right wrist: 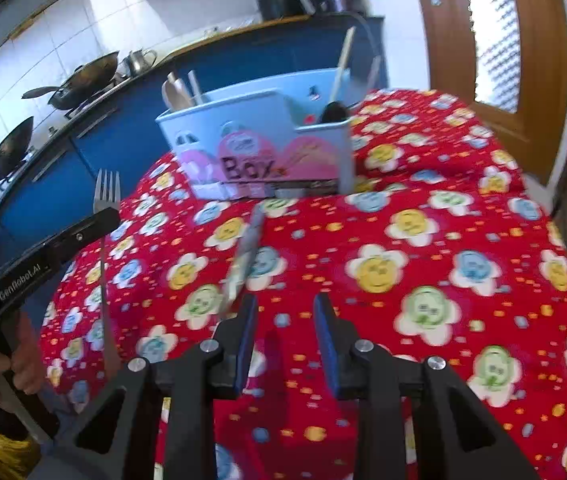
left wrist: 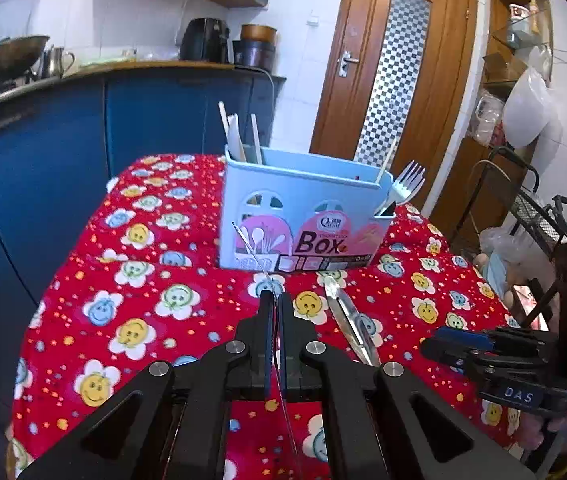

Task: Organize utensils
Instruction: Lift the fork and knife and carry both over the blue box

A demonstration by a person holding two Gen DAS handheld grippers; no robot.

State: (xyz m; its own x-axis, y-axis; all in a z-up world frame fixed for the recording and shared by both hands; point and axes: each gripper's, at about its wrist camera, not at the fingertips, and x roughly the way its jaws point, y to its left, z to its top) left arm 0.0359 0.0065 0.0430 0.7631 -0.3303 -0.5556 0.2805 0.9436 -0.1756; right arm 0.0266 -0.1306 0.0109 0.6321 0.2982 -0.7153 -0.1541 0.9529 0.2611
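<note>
A pale blue utensil box stands at the far side of the red flowered tablecloth, with chopsticks at its left end and a fork at its right end. My left gripper is shut on a metal fork, seen edge-on here. In the right wrist view that fork stands tines-up in the left gripper, above the table's left edge. A metal utensil like small tongs lies flat before the box. My right gripper is open and empty, just behind that utensil.
Blue kitchen cabinets run behind and left of the table, with woks on a stove. A wooden door is behind the box. A black wire rack with bags stands right of the table. A person's hand grips the left tool.
</note>
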